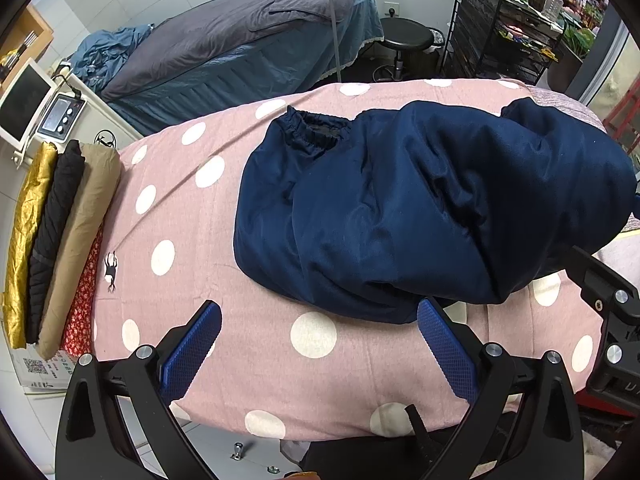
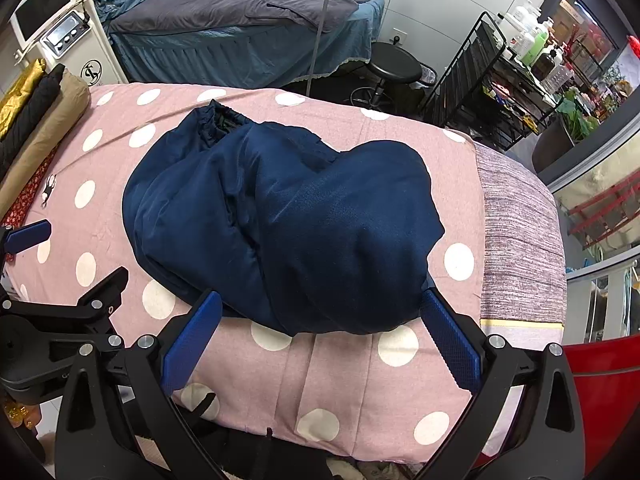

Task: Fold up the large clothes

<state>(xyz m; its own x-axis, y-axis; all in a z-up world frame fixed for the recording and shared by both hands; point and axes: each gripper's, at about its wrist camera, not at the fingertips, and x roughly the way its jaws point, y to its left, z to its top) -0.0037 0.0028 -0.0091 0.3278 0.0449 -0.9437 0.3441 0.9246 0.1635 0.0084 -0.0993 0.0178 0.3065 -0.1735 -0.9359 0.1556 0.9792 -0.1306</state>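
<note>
Left tongs (image 1: 318, 320) spread wide, nothing between the blue pads; right-hand pad tip sits at the near hem of the navy jacket (image 1: 420, 208), contact uncertain. Right tongs (image 2: 320, 310) equally wide apart, holding nothing; both pad tips sit just at the jacket's near edge, the bundle bulging between them. Jacket lies folded in a puffy heap on the pink polka-dot bed cover (image 2: 340, 380), elastic cuff (image 1: 316, 128) at the far end. Stack of folded clothes (image 1: 52, 240) lies well off to my left.
</note>
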